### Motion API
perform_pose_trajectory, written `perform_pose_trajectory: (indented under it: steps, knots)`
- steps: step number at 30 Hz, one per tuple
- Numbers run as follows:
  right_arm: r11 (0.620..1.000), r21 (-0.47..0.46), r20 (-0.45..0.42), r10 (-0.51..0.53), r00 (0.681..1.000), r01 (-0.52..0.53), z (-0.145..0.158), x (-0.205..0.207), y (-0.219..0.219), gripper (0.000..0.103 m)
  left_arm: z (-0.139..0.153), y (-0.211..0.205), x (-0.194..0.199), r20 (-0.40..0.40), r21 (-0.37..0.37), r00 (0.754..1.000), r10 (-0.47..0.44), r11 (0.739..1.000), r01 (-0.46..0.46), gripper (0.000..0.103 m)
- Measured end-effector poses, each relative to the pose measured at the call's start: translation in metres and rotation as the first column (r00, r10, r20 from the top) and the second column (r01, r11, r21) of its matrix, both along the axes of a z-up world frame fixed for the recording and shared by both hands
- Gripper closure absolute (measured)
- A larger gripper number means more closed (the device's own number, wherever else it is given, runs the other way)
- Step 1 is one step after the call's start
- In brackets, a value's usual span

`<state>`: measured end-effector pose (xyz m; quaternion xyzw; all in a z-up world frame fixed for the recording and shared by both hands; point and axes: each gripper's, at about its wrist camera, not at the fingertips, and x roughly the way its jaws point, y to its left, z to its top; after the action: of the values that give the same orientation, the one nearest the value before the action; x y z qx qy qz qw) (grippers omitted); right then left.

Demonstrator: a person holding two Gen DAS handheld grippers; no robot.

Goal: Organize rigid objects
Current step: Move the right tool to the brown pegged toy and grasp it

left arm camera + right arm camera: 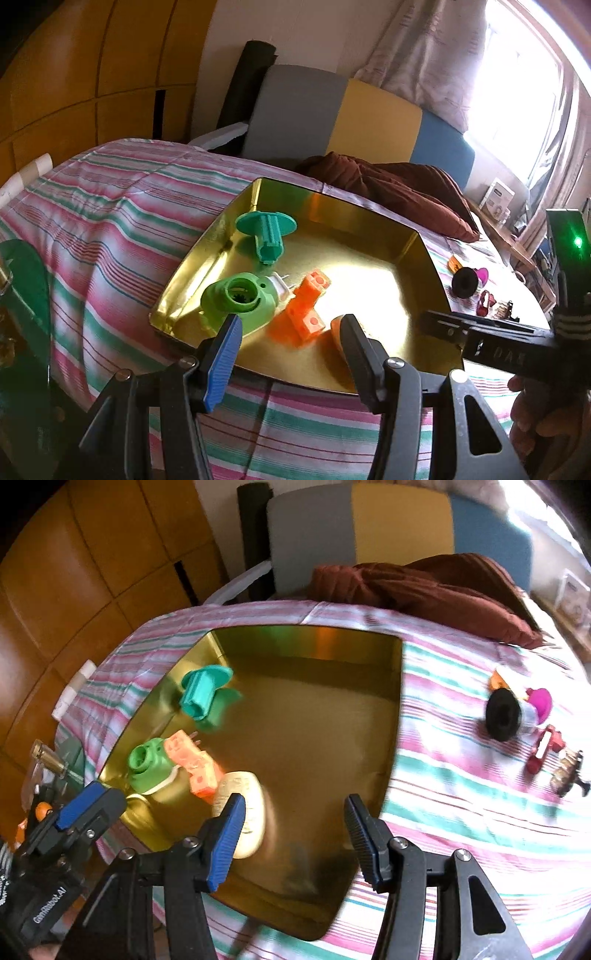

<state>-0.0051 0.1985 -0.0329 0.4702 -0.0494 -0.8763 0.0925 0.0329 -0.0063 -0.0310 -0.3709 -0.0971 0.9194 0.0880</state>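
1. Collection point: gold tray [391, 701] on the striped bedcover [461, 812].
2. Already in the tray, grouped at its left side: teal spool [201, 694] at the far left, green cap [147, 764] nearer, orange block [195, 768] touching the cap's right side, cream oval piece [243, 812] at the near edge of that group. Right half of the tray is bare.
3. Still out on the bedcover, right of the tray and well apart from it: black ring [502, 712], pink funnel [539, 701] just behind it, small orange piece [496, 681] further back, red piece [543, 753] and a dark brass-coloured piece [567, 775] nearer.
4. Judged state: roughly half done; four items placed, about five left.
5. Right gripper [295, 827] is held over the tray's near edge, fingers apart, nothing between them; the cream piece lies just beyond the left finger, not gripped.
6. Left gripper [288, 339] is held over the tray's near left corner, fingers apart and empty.
7. Likely next: a reach right to the loose pieces, black ring being the closest to the tray.
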Motion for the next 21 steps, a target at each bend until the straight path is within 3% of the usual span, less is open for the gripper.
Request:
perform_pose_trajectory:
  steps: [7, 14, 19, 21]
  knots:
    - [0.997, -0.014, -0.036, -0.079, 0.996, 0.078, 0.007, 0.016, 0.045, 0.045, 0.002, 0.009, 0.005, -0.018, -0.006, 0.999, -0.035, 0.999, 0.035, 0.047]
    - [0.980, 0.116, 0.015, -0.165, 0.986, 0.162, -0.012, 0.027, 0.115, 0.041, -0.001, 0.031, 0.011, -0.019, -0.024, 0.994, -0.111, 0.994, 0.110, 0.047]
    - [0.937, 0.164, 0.000, -0.312, 0.950, 0.308, -0.012, 0.023, 0.193, 0.040, -0.004, 0.053, 0.017, -0.014, -0.058, 0.981, -0.193, 0.980, 0.192, 0.047]
    - [0.920, 0.167, -0.046, -0.353, 0.934, 0.356, -0.004, 0.019, 0.219, 0.022, -0.003, 0.061, 0.020, -0.018, -0.058, 0.977, -0.212, 0.976, 0.211, 0.047]
